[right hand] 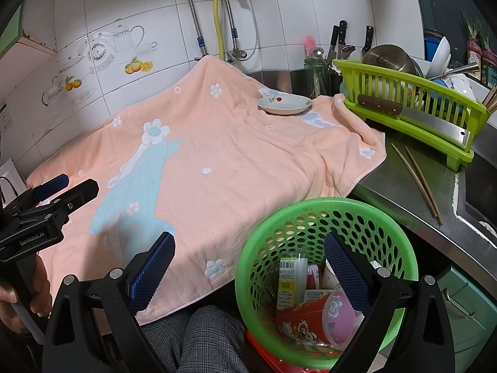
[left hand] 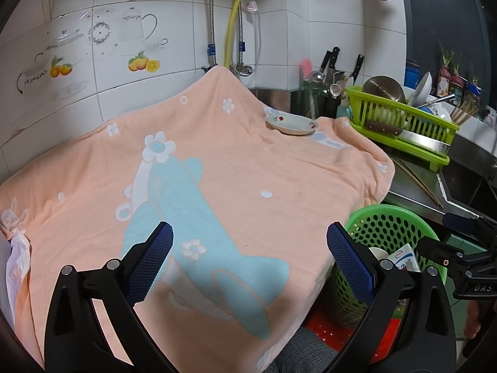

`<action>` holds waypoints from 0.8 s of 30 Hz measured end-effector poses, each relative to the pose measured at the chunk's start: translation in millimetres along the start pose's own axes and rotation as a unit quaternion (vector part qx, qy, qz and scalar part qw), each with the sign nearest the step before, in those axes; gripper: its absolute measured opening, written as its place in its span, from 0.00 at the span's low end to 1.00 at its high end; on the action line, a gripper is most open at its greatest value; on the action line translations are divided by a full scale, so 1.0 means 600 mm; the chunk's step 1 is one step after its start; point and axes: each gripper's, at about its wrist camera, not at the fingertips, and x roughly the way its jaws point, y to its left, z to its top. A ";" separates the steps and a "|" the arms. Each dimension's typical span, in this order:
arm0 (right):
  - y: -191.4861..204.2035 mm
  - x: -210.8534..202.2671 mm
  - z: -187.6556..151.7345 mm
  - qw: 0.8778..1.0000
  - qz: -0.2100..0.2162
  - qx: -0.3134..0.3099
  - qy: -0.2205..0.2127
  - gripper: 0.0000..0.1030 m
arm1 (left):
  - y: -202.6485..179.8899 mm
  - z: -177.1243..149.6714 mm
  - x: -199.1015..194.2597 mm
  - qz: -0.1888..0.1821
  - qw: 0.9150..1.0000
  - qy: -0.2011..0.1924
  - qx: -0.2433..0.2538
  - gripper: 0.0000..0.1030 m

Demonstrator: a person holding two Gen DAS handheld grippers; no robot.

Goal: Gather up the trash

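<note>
A green perforated trash basket (right hand: 267, 242) stands below the counter's front edge, holding several pieces of trash: a red printed carton (right hand: 298, 320), a pink-lidded cup (right hand: 337, 309) and small packets. It also shows in the left wrist view (left hand: 388, 227). My right gripper (right hand: 248, 267) is open and empty, its right finger over the basket's mouth. My left gripper (left hand: 250, 258) is open and empty above the peach towel (left hand: 217, 171); it also shows at the left of the right wrist view (right hand: 66, 189). A white crumpled sheet (left hand: 17, 258) lies at the towel's left edge.
A small white dish (right hand: 284, 104) sits on the towel's far right. A green dish rack (right hand: 410, 105) with bowls and a cleaver stands on the steel counter, chopsticks (right hand: 416, 180) before it. Knives and utensils stand behind. A sink (right hand: 481, 186) lies at right. My checked-trousered leg is below.
</note>
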 end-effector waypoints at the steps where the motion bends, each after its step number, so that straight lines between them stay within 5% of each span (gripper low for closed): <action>1: 0.000 0.000 -0.001 1.000 0.000 0.000 0.000 0.91 | 0.000 0.000 0.000 -0.001 1.000 0.000 0.000 0.95; 24: 0.006 0.000 -0.004 1.000 0.001 0.004 0.000 0.91 | 0.003 -0.003 -0.004 0.010 1.000 -0.006 -0.007 0.95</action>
